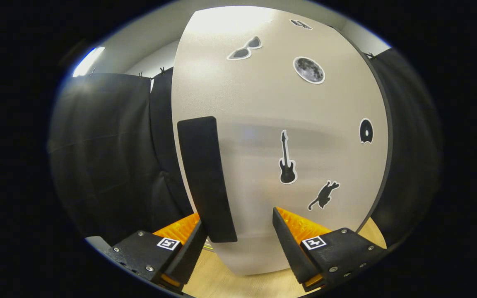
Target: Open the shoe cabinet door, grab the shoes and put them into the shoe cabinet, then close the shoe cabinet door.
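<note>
A: Where is the tool [238, 244]?

B: Right up against the cabinet door [271, 136]. Its fingers [288, 244] stand well apart, with the lower end of the handle [206, 178] in the gap between them, close by the left finger. Neither finger looks pressed onto it, so it has hold of nothing.

A: And the handle itself?

B: A dark upright bar, set near the door's left edge and running up from the fingers.

A: The door?

B: Pale and closed as far as I can tell, with a dark rim down its right side. Stickers lie across it: a guitar [287, 159] just beyond the right finger, a cat [324, 195] beside that, a moon [309, 70] and sunglasses [244, 49] higher up.

A: Around it?

B: Black cloth [106, 157] hangs on both sides. A wooden floor [238, 283] shows under the door, between the fingers.
</note>
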The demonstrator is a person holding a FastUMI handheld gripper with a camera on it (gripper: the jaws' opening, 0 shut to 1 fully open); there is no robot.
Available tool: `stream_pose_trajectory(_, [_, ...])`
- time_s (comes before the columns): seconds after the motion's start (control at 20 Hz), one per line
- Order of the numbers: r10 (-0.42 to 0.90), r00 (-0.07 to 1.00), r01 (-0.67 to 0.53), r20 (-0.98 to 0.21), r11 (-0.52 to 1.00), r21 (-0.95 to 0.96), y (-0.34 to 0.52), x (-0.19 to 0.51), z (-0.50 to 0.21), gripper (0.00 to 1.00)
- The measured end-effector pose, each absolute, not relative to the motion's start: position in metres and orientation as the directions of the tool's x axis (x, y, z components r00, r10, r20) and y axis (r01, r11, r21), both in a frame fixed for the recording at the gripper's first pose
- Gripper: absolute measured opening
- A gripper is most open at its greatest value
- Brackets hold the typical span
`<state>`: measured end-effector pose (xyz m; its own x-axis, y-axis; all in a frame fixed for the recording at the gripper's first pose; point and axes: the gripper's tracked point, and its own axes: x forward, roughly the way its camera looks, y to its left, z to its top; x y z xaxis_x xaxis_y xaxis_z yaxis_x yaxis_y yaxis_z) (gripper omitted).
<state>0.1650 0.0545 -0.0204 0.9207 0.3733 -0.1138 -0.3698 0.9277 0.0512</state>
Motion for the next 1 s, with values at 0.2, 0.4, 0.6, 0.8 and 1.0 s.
stream_pose_trajectory(0.2, [0.355, 0.929, -0.354, -0.105, 0.935, 0.028, 0.059, 0.17, -0.019, 0.94])
stream_pose_trajectory(0.4, [0.331, 0.938, -0.328, -0.098, 0.944, 0.044, 0.063, 0.174, -0.018, 0.96])
stream_pose_trajectory(0.6, [0.314, 0.945, -0.311, -0.086, 0.949, 0.049, 0.064, 0.177, -0.018, 0.97])
stream_pose_trajectory(0.8, [0.304, 0.95, -0.301, -0.071, 0.953, 0.041, 0.065, 0.177, -0.019, 0.98])
stream_pose_trajectory(1.0, [0.293, 0.954, -0.291, -0.064, 0.956, 0.036, 0.065, 0.178, -0.021, 0.98])
